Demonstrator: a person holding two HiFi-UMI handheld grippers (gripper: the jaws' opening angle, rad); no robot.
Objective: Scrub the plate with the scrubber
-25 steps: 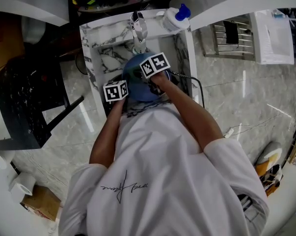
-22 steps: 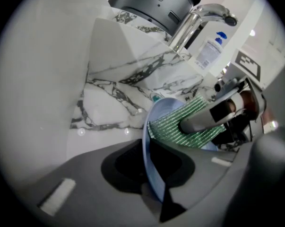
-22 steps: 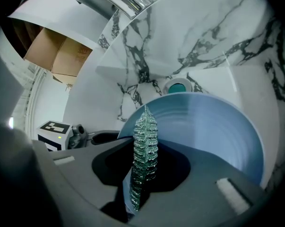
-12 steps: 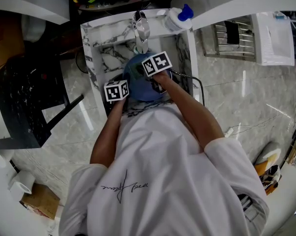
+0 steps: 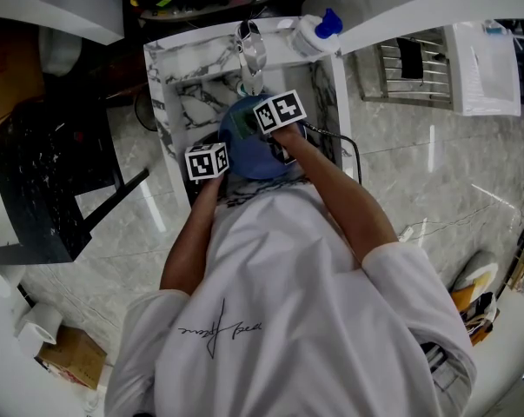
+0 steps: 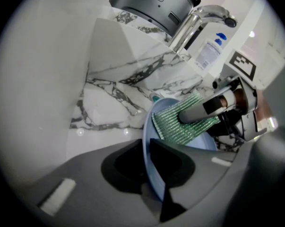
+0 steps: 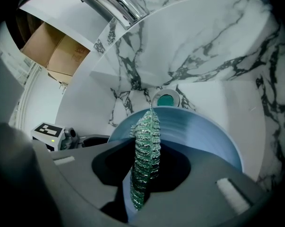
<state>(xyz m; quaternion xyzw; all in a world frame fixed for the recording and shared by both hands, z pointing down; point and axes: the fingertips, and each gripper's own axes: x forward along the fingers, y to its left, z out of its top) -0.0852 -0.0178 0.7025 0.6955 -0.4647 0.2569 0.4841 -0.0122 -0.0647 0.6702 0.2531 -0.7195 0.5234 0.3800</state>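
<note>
- Blue plate [image 7: 199, 126], stiff and probably slick, stood on edge between your left tongs [image 6: 148, 150], clamped at its rim.
- Soft mesh scrubber [image 7: 144, 155], pinched in your right tongs [image 7: 141, 176], lay against its face.

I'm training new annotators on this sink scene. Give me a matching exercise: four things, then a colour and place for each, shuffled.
1 plate
2 scrubber
3 faucet
4 bottle

A chrome, over the sink
B green, in the right gripper
C blue-capped, on the sink's back corner
D blue, rim in the left gripper

Pairs: 1-D, 2-B, 3-A, 4-C
</note>
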